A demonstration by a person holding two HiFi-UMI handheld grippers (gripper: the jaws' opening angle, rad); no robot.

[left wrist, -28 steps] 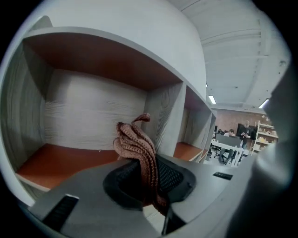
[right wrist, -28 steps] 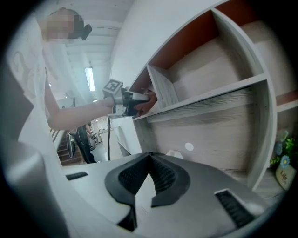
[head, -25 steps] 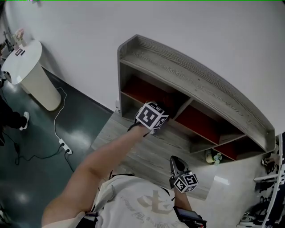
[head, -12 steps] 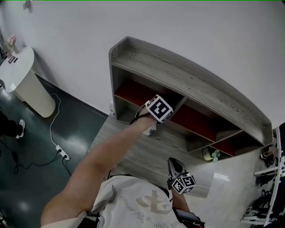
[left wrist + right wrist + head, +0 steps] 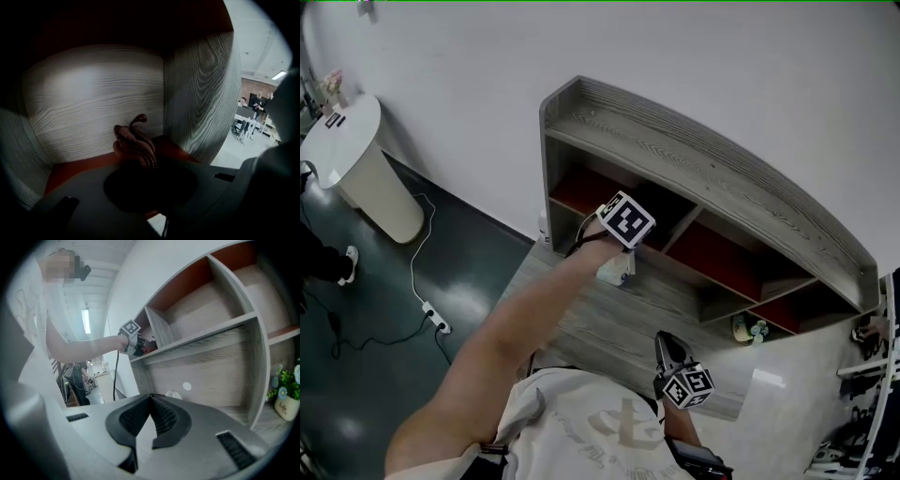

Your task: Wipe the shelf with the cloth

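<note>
A grey wood-grain shelf (image 5: 712,178) is set against a white wall (image 5: 722,56). Inside a red-lined compartment the cloth (image 5: 133,143) is clamped, bunched, in the left gripper (image 5: 140,159), its length pointed at the back panel (image 5: 93,103) (curled tip uppermost). A divider (image 5: 199,93) is seen near beside it, with more room on the other side. The right gripper (image 5: 149,420) is held well apart, tips met, empty.

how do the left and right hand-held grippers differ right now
The left hand-held gripper grips the reddish cloth, while the right hand-held gripper has nothing between its jaws. The left one reaches into a compartment of the shelf, while the right one hangs low by the person's body, outside the shelf. Both have their jaws closed.
</note>
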